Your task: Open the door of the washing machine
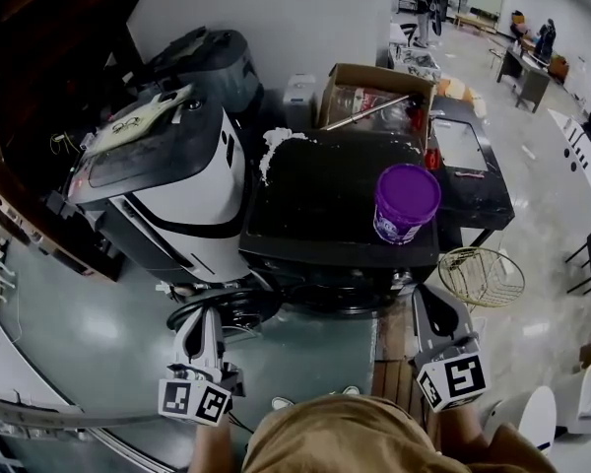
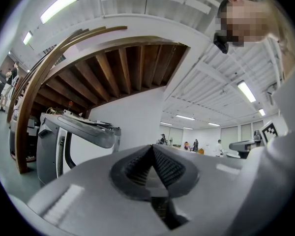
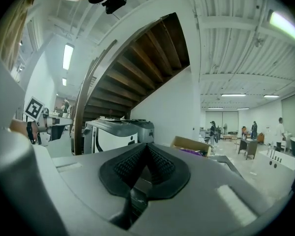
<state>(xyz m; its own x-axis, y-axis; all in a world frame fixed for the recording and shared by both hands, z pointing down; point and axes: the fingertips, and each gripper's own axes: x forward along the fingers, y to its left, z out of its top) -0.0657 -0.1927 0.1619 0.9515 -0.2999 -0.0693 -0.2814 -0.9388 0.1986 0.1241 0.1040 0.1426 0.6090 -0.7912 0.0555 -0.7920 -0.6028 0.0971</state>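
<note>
Head view: purple tub [image 1: 406, 197] on washing machine [image 1: 315, 205] bears illegible label [image 1: 393, 231].

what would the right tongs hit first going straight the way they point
Probably the front edge of the black-topped machine, below the purple tub, though height is hard to judge.

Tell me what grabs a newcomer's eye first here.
The purple tub stands out most, sitting on the black washer's top near its right front corner. A white-and-black machine stands to the left of the washer, and an open cardboard box sits behind it. The left gripper and right gripper are shut and empty, in front of the washer.
</note>
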